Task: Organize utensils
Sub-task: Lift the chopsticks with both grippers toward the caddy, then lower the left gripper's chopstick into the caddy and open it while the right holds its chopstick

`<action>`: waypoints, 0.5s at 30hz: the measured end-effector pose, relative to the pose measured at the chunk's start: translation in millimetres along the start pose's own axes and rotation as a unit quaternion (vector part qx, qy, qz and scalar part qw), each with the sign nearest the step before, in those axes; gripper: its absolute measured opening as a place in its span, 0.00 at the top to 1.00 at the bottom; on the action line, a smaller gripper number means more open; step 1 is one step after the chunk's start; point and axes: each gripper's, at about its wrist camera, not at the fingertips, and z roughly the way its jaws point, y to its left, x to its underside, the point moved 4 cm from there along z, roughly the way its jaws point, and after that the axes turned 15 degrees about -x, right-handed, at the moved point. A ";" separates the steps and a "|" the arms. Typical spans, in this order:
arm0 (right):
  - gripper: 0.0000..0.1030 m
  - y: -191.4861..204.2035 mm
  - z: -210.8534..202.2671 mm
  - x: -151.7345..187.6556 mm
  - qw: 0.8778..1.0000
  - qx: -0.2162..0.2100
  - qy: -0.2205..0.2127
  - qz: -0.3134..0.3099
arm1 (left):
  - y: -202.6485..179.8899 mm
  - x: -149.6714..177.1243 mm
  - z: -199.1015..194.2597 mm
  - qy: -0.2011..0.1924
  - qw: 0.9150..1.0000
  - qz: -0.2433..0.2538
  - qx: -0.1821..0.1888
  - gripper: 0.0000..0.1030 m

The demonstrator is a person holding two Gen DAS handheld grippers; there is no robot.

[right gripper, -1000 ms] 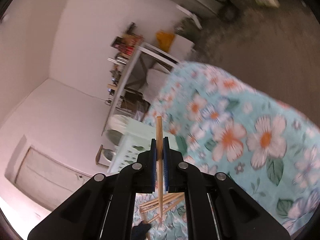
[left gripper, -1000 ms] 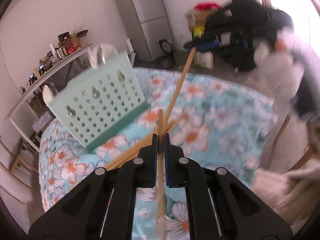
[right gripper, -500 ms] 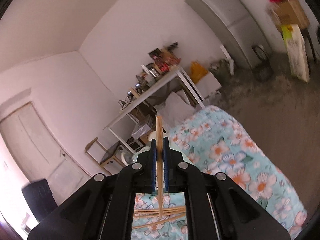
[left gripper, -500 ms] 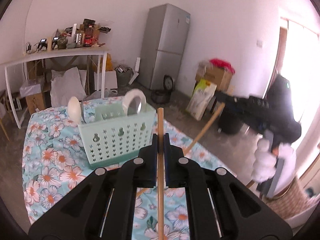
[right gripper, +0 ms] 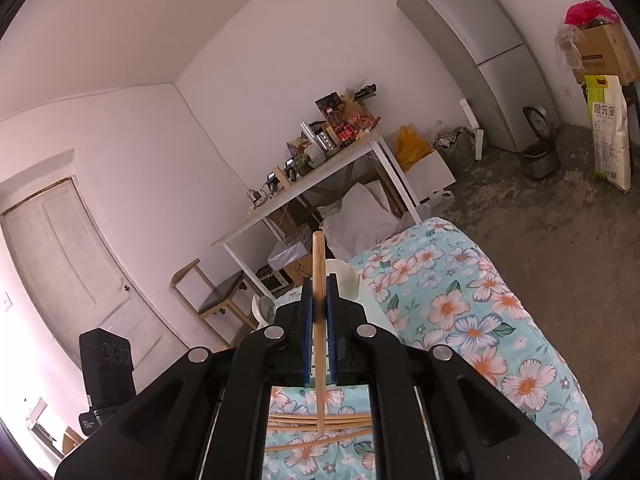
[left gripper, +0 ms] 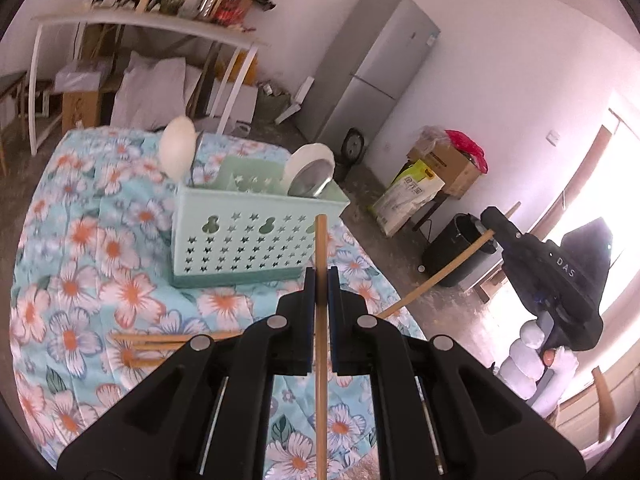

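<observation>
A: So, each hand has one chopstick pinched. The left gripper [left gripper: 320,276] is closed narrow on a chopstick [left gripper: 320,320] that stands upright between its pads, and the right gripper [right gripper: 319,292] is closed the same way on its own chopstick [right gripper: 319,272].

B: Where do they need to go?

A: Into the green basket [left gripper: 248,240], I judge. It sits on the floral cloth [left gripper: 80,280] just beyond the left gripper, with a white ladle [left gripper: 177,146] and a round strainer [left gripper: 310,170] already standing in it. More loose chopsticks [left gripper: 168,344] lie on the cloth near the left gripper.

B: What could go wrong?

A: Each stick is held by one thin point, so it may pivot between the pads. A tilted tip could catch the basket rim and skid outside. The light basket might tip too.
</observation>
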 end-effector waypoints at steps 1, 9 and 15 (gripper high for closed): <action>0.94 -1.1 1.5 -0.4 1.000 0.000 0.001 0.000 | 1.3 -0.9 1.8 0.003 1.000 -0.004 0.001 0.95; 0.94 -4.1 8.8 0.6 1.000 -0.004 0.010 0.001 | 3.9 -1.2 -5.1 -0.007 1.000 -0.001 -0.008 0.95; 0.94 -2.5 10.9 -3.5 1.000 -0.017 0.011 0.000 | 0.0 -11.0 -22.2 -0.042 0.999 0.013 -0.018 0.95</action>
